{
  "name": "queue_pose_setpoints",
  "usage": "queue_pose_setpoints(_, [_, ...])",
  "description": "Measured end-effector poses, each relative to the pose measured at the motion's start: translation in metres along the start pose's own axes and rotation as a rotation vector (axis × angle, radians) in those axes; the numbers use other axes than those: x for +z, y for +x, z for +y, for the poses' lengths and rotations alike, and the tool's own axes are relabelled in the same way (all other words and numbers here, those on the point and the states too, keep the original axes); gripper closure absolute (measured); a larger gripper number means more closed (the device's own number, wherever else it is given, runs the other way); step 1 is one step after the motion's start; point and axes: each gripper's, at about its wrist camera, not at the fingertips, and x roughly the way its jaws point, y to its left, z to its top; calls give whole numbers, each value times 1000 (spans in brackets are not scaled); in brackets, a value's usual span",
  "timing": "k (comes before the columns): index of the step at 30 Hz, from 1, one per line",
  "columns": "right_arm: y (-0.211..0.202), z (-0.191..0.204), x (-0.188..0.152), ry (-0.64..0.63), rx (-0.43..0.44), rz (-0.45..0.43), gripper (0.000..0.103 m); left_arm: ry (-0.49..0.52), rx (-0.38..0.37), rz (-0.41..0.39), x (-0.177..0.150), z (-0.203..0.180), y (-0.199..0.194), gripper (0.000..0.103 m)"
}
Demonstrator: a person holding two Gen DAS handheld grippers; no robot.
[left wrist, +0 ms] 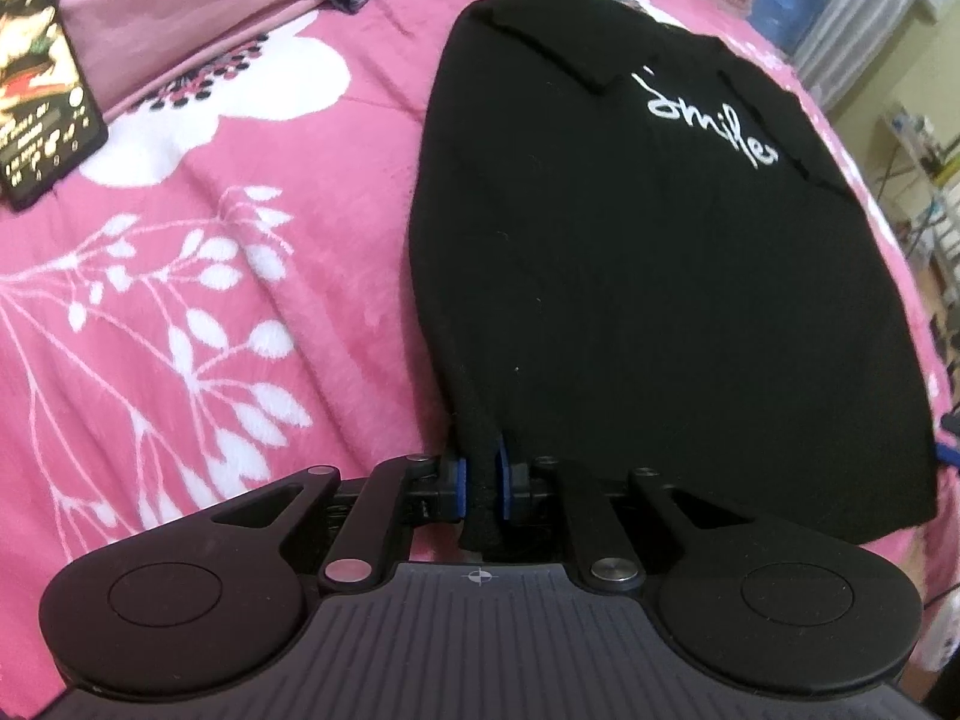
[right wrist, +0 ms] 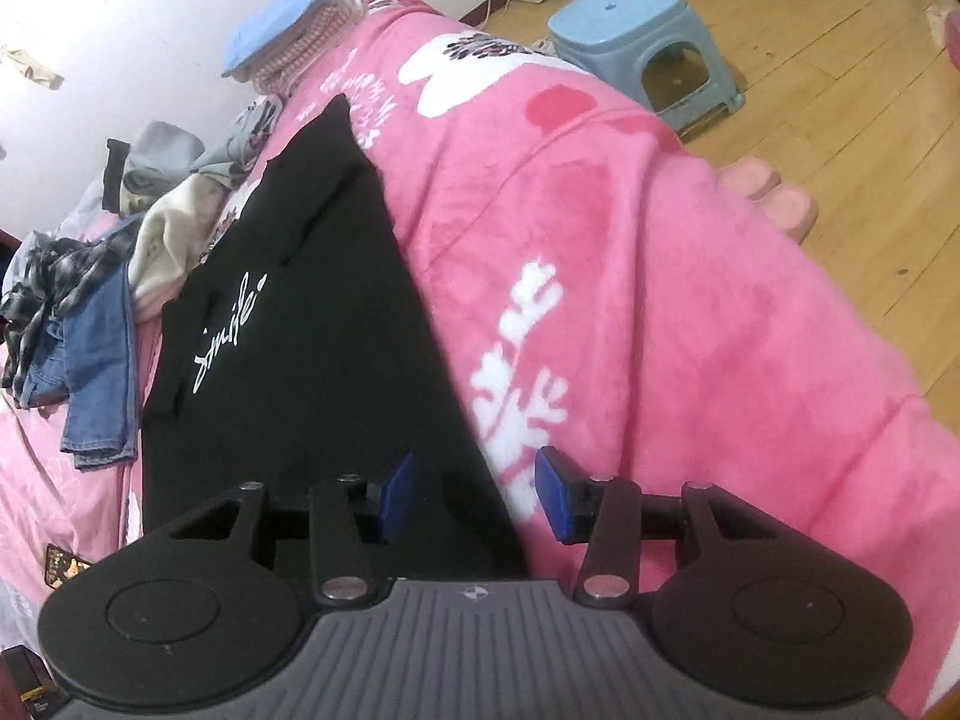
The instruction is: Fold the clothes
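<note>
Left gripper [left wrist: 478, 483]: blue pads pinched tight on a bunched near-corner fold of the black shirt [left wrist: 660, 276]. Right gripper [right wrist: 474, 495]: jaws partly apart, gripping nothing, poised over the shirt's near edge where it meets the pink blanket [right wrist: 690, 324]. Shirt lies flat on the blanket, white script uppermost. Beyond it: jeans [right wrist: 99, 360] and a heap of loose clothes [right wrist: 150, 204]. Farther off, a blue stool [right wrist: 648, 42] on the wooden floor.

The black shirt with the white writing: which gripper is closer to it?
Left. The left gripper is clamped on the black shirt at its near edge; the right gripper hangs open above the shirt's right edge.
</note>
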Motion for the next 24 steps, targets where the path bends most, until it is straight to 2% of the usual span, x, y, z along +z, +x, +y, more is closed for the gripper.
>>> queue_pose_setpoints(3, [-1,-2,3,-8,15,6,56,25,19,1,0,-4,1,93])
queue_pose_setpoints(9, [-6,-17,-5,50,74,104,61,17,21,0,0,-6,2,93])
queue_pose_setpoints(17, [-14,-28,-25,65,109,191,76,29,17,-8,-1,-7,3,93])
queue_pose_setpoints(22, [-18,-27,-27,64,150,191,95,46,22,-6,-1,-9,3,94])
queue_pose_setpoints(24, [-20,-21,-26,47,156,179,97,55,26,-2,0,-11,2,94])
